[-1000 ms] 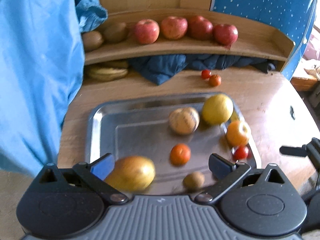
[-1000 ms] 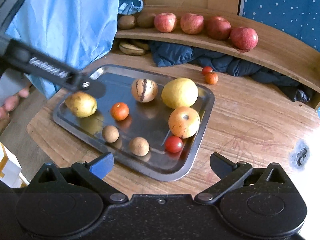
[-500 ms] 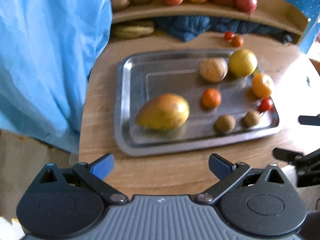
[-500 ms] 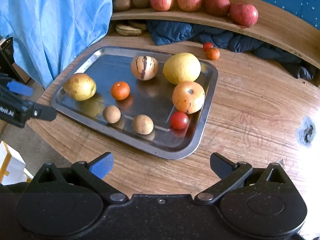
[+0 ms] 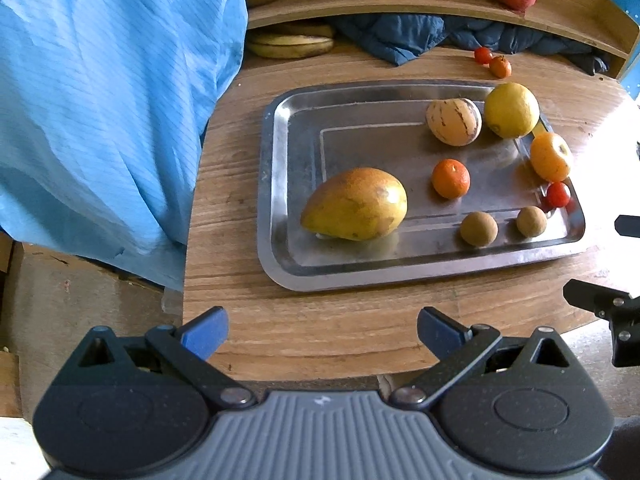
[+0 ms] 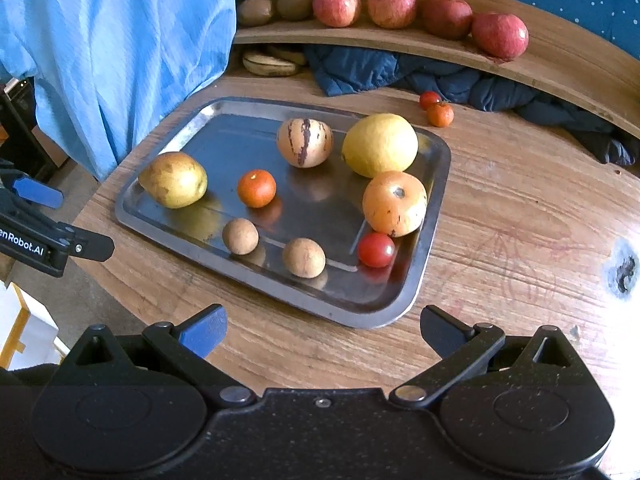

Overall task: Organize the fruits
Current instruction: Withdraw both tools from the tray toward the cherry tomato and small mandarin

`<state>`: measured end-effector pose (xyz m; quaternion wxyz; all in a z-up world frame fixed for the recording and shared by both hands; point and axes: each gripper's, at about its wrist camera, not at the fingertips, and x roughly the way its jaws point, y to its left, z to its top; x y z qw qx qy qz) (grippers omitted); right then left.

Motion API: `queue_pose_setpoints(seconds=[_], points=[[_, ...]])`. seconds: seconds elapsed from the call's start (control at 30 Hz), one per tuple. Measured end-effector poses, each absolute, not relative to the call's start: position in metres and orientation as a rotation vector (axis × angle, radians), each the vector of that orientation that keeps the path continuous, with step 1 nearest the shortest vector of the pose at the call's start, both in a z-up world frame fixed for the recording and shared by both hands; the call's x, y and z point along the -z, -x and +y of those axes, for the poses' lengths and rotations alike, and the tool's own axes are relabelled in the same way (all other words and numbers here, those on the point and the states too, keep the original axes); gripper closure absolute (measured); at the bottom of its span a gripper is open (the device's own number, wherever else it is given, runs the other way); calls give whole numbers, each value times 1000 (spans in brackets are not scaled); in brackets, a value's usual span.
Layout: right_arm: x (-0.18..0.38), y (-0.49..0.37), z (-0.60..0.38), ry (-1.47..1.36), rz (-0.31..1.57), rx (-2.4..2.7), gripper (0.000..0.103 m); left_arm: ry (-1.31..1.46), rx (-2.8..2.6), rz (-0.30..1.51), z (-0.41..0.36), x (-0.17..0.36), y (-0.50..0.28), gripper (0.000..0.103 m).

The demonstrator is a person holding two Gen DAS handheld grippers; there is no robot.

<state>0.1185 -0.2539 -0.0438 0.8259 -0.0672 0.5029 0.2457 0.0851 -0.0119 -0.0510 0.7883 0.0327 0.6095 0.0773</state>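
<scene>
On the steel tray (image 6: 424, 240), left to right, lie a mango (image 6: 174, 179), a small orange (image 6: 256, 187), two brown fruits (image 6: 240, 236), a striped melon (image 6: 305, 142), a lemon (image 6: 380, 145) and a tomato (image 6: 375, 249). Both the left gripper (image 5: 322, 328) and the right gripper (image 6: 323, 326) hover over the wooden table (image 6: 520, 220) in front of the tray, fingers spread wide and holding nothing. Four red apples (image 6: 499, 35) sit on the shelf behind.

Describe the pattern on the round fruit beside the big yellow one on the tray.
The striped fruit is pale beige with dark purple-brown streaks, clearest in the right wrist view.
</scene>
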Motion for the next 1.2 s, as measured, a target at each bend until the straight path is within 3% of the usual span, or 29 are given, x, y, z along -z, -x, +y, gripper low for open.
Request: queue_pose_setpoints(seconds=[1.2], points=[[31, -189, -271, 41, 923, -395, 1, -104, -58, 1166, -28, 38, -207, 1]])
